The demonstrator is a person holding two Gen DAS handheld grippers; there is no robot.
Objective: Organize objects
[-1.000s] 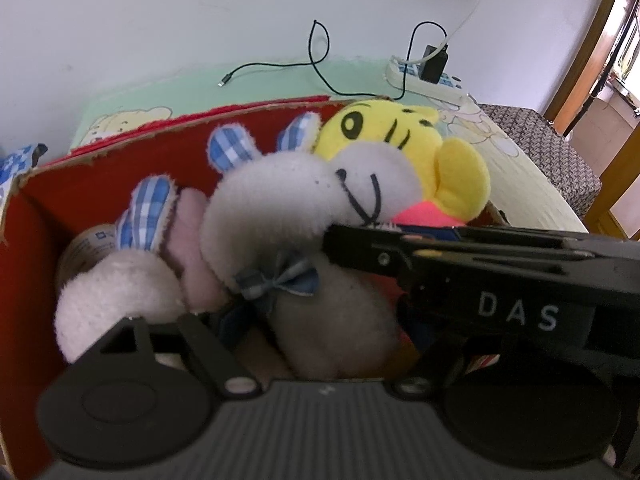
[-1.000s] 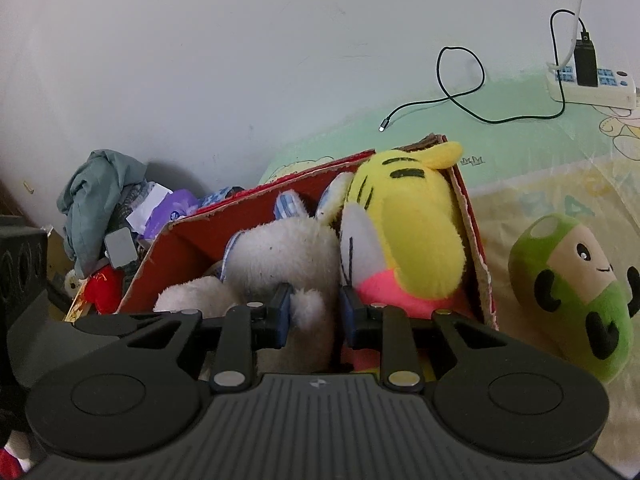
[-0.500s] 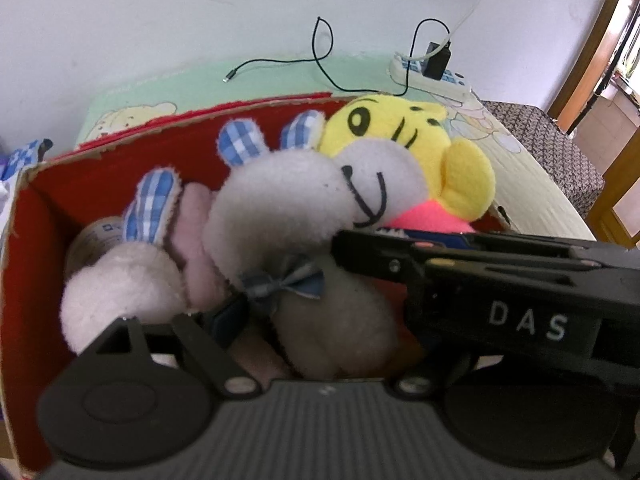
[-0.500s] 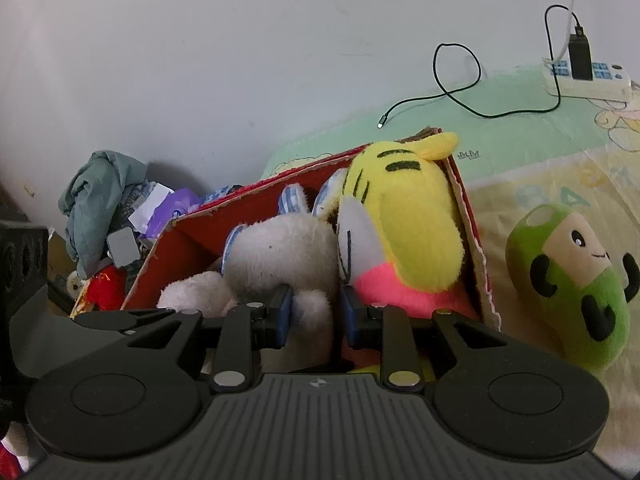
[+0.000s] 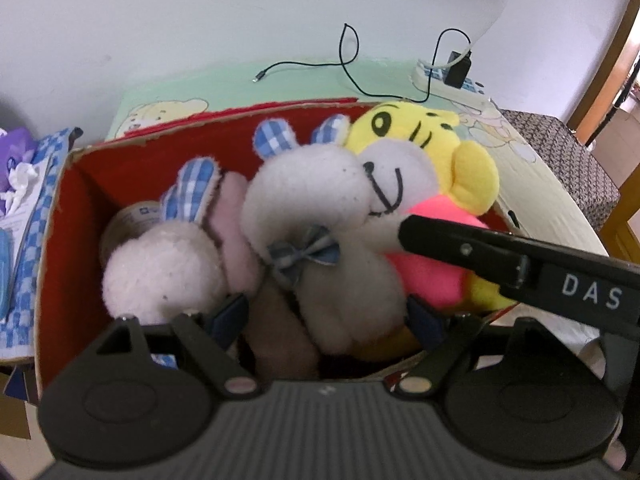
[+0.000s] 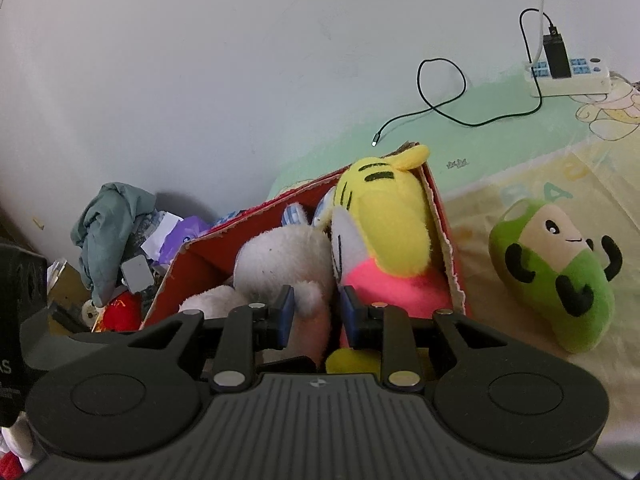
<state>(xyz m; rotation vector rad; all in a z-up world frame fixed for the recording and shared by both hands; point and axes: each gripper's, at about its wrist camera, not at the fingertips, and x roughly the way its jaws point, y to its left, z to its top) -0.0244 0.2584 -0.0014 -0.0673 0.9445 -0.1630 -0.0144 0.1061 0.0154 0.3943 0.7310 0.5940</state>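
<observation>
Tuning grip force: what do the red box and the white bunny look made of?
Red box: likely cardboard, matte red inside; torn brown edge along the rim. White bunny: soft plush, fuzzy pile; checked woven-looking fabric on ears and bow.

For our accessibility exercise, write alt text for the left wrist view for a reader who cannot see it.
A red cardboard box holds a white bunny plush with blue checked ears and a yellow tiger plush. The left gripper straddles the bunny's body, jaws apart; the right gripper reaches in from the right.
</observation>
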